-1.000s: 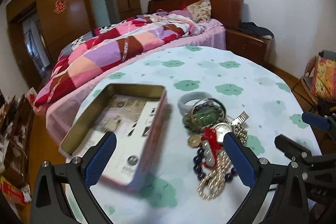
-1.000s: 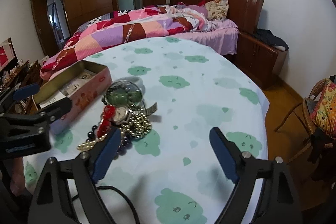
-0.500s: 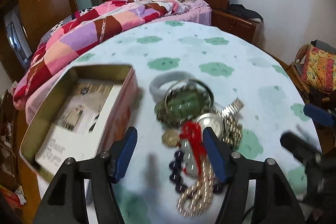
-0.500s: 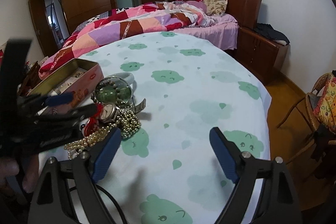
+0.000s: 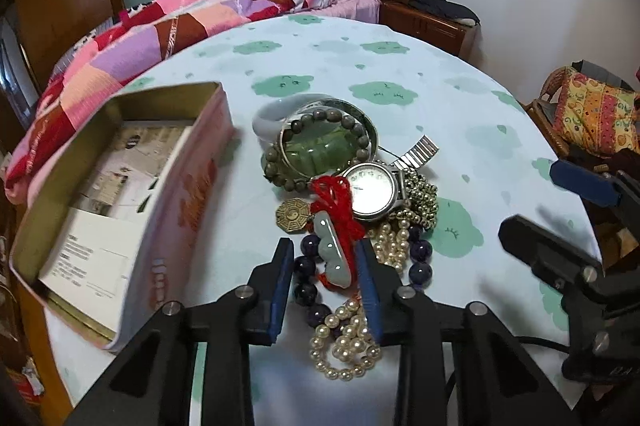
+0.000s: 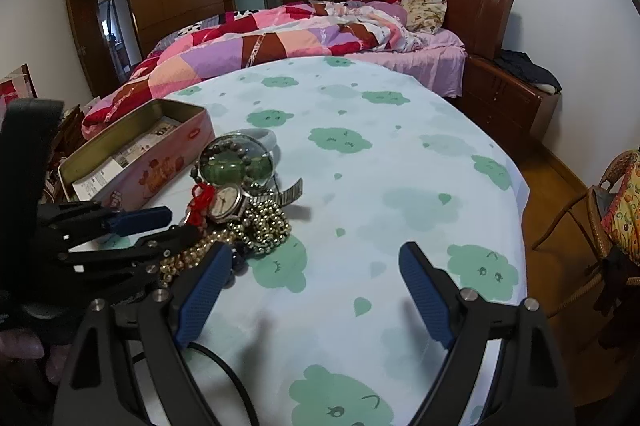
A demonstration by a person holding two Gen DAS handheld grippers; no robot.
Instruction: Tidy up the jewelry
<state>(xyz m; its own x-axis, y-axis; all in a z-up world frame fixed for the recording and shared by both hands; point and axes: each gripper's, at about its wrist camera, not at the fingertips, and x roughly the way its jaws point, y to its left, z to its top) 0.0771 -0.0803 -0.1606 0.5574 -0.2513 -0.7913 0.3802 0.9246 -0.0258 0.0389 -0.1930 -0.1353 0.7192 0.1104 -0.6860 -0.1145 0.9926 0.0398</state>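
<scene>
Lower and closer now, my left gripper (image 5: 324,266) has just been narrowing its jaws around the pale green jade pendant on a red knotted cord (image 5: 334,254). Its blue pads (image 5: 282,282) flank the pendant with the right one at the cord; I cannot tell whether they press yet. That pendant lies on the tangled jewelry heap (image 5: 352,218) near the front edge of the round table with the cloud-print cloth (image 5: 400,74), just right of the open pink tin box (image 5: 132,194). My right gripper (image 6: 316,294) hangs spread wide over bare cloth, holding nothing. Only the left view shows the pendant; in the right view my left gripper (image 6: 168,226) covers it.
</scene>
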